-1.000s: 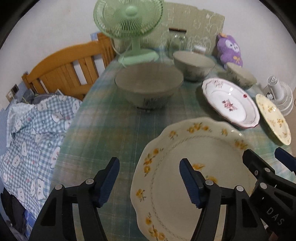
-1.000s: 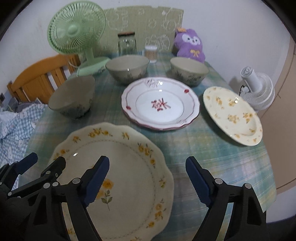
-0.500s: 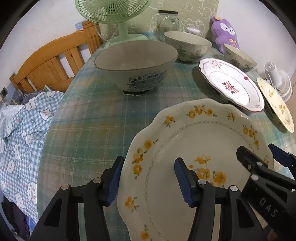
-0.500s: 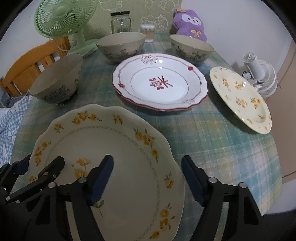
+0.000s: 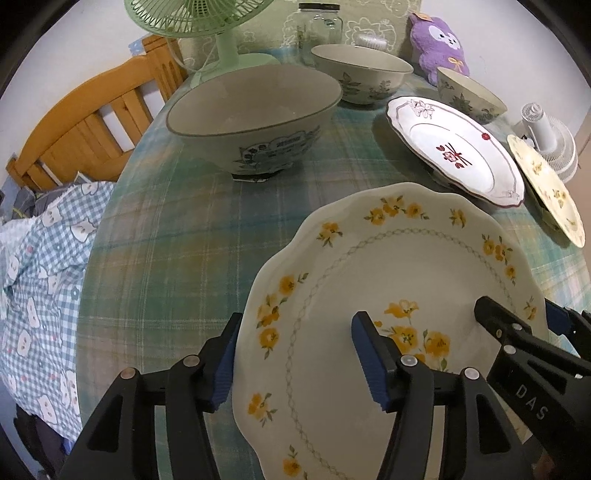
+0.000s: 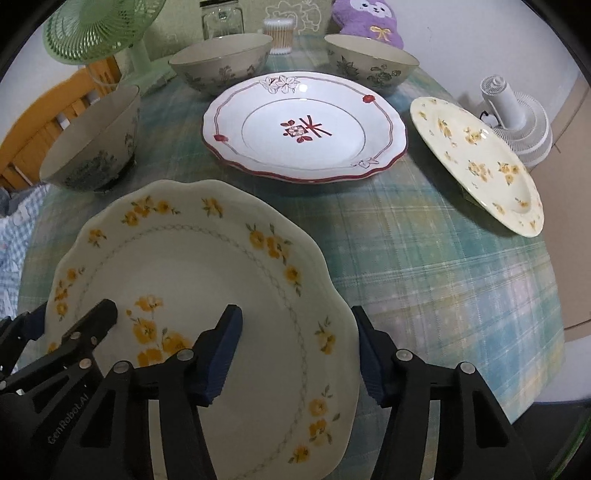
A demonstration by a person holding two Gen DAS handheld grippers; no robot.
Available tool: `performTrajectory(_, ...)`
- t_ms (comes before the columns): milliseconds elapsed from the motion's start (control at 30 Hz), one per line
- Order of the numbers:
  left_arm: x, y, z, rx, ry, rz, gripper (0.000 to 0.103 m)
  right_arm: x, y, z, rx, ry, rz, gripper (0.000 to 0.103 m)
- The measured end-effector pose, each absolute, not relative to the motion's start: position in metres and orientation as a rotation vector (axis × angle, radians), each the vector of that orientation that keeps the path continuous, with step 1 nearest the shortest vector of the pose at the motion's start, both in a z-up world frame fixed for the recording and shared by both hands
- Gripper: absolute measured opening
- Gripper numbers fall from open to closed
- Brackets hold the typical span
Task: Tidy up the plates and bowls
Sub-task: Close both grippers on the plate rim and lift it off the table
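Note:
A large cream plate with yellow flowers lies at the near table edge. My left gripper is open and straddles its left rim, one finger outside, one over the plate. My right gripper is open and straddles its right rim the same way. A red-trimmed white plate lies in the middle. A smaller yellow-flowered plate is at the right. Three bowls stand behind: a grey one at left and two floral ones.
A green fan, a glass jar, a cotton swab box and a purple plush stand at the back. A white fan sits off the right edge. A wooden bed frame and checked bedding lie left.
Both grippers have moved forward and down onto the large flowered plate. Their open jaws now straddle its left and right rims, and have narrowed a little.

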State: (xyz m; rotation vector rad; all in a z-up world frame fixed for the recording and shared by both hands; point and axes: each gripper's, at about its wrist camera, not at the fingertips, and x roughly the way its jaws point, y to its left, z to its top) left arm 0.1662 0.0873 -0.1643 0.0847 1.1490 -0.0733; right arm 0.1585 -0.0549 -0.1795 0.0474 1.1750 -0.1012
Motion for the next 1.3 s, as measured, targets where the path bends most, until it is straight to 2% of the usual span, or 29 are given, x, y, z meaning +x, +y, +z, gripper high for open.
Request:
performTrajectory(200,0.167,0.088,-0.164,0.073,1.175,-0.067,0.06,0.162,-0.06,-0.18,0.032,1.201,-0.067,0.061)
performTrajectory(633,0.148,0.031,-0.151,0.062,1.178,-0.042,0.06,0.157,-0.122,-0.163,0.006,1.205,-0.034,0.061)
performTrajectory(967,0.142,-0.018,-0.157,0.029,1.182,-0.032,0.06,0.151,-0.171,-0.166,-0.014,1.196,-0.034,0.06)
performTrajectory(1300,0.149,-0.032,-0.163,0.022,1.171,0.006,0.059,0.157,-0.189,-0.176,0.006,1.201,-0.027,0.059)
